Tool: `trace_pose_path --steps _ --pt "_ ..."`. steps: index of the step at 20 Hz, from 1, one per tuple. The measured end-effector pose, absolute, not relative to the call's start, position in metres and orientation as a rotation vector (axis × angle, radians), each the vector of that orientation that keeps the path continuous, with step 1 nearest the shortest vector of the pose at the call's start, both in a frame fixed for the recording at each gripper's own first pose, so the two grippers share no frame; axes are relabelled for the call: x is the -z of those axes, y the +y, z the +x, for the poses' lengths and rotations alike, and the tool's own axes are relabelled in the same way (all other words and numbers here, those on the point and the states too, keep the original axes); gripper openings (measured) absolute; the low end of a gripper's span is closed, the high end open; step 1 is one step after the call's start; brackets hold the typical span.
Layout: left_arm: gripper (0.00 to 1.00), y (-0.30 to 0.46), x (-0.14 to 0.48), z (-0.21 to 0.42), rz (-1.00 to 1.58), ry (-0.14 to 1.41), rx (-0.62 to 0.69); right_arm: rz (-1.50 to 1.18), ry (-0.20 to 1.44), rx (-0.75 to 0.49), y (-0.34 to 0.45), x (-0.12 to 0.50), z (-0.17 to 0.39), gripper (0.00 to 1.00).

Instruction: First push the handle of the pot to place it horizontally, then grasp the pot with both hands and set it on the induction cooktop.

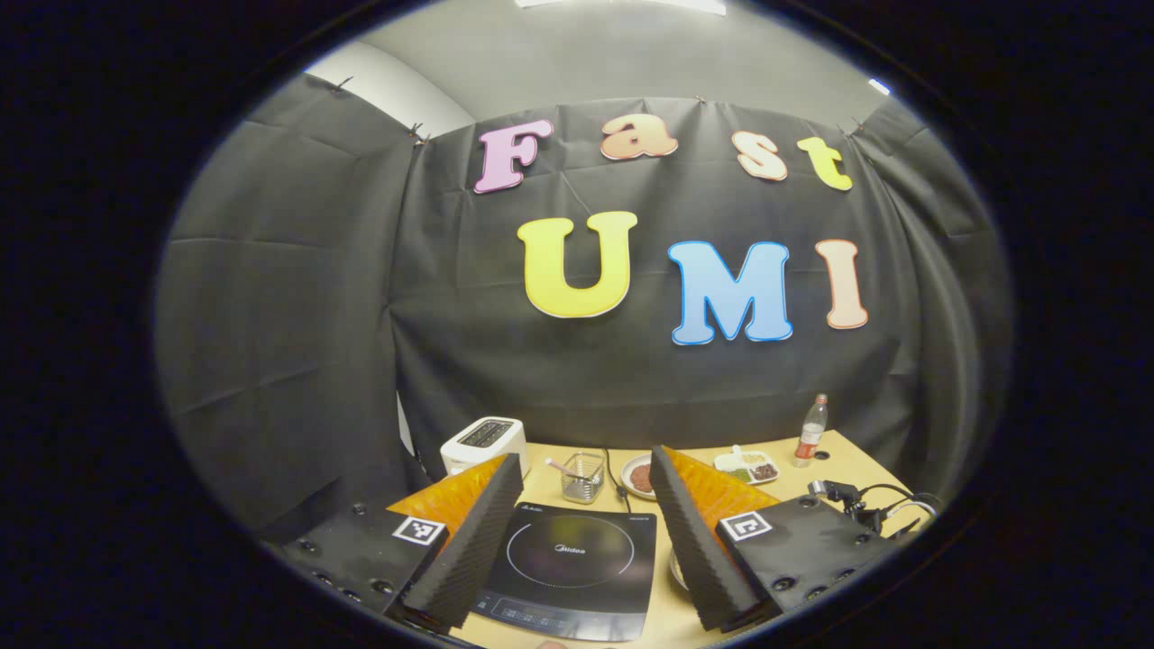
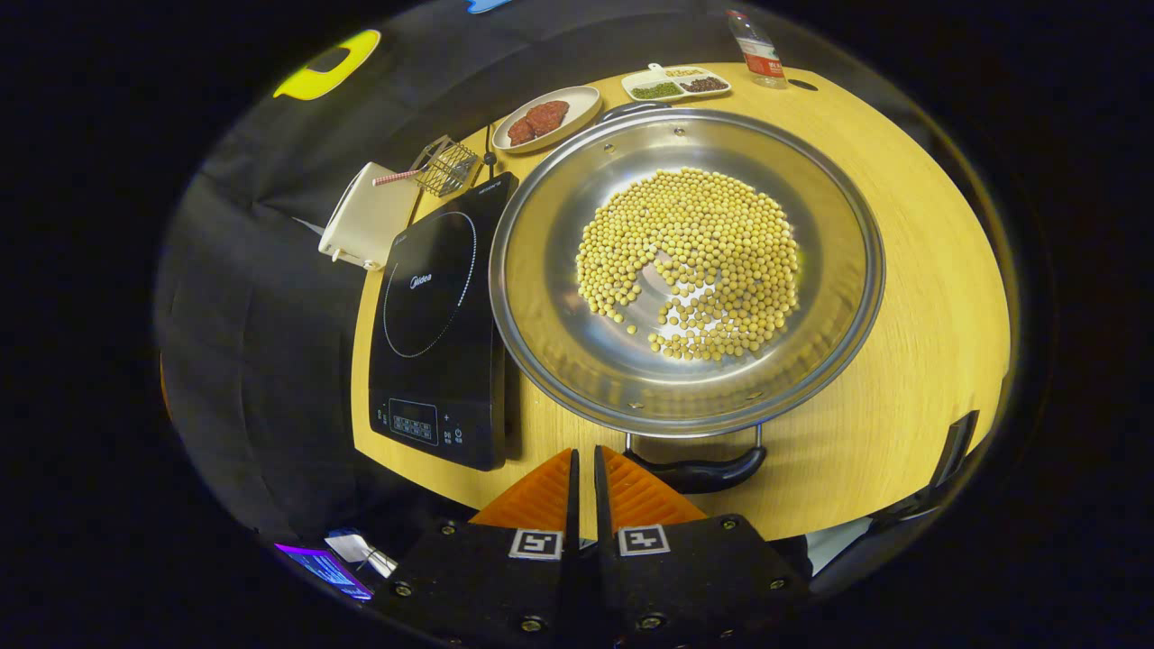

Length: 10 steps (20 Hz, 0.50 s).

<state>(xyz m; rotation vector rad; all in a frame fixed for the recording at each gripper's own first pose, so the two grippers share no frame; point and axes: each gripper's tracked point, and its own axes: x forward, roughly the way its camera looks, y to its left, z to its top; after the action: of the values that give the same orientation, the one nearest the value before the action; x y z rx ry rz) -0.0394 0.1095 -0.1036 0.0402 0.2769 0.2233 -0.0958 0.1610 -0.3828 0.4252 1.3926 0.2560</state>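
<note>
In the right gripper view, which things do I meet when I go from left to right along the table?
Toaster → induction cooktop → pot holding yellow beans.

One pot [image 2: 687, 270] of beans, with two handles [image 2: 699, 470] — one near, one far. One cooktop [image 2: 440, 324], one toaster [image 2: 365, 216], one wire basket [image 2: 446, 165], one bottle [image 2: 757, 50]. Two dishes — a round plate [image 2: 548, 117] (two brown patties) and a divided tray [image 2: 676, 83].
</note>
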Motion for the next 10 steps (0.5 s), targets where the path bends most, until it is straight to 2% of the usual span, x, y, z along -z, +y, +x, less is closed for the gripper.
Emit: trace_pose_path --steps 5,6,7,10 --pt "0.92 0.114 0.114 -0.043 0.02 0.309 -0.231 0.542 1.419 -0.204 0.168 0.398 -0.091 0.08" --pt "0.99 0.113 0.115 -0.042 0.017 0.311 -0.231 0.558 1.416 -0.196 0.17 0.4 -0.089 0.08" --pt "0.92 0.113 0.116 -0.041 0.015 0.312 -0.23 0.576 1.412 -0.186 0.17 0.401 -0.087 0.08" --pt "0.92 0.109 0.115 -0.038 0.018 0.313 -0.222 0.651 1.41 -0.142 0.167 0.404 -0.086 0.07"
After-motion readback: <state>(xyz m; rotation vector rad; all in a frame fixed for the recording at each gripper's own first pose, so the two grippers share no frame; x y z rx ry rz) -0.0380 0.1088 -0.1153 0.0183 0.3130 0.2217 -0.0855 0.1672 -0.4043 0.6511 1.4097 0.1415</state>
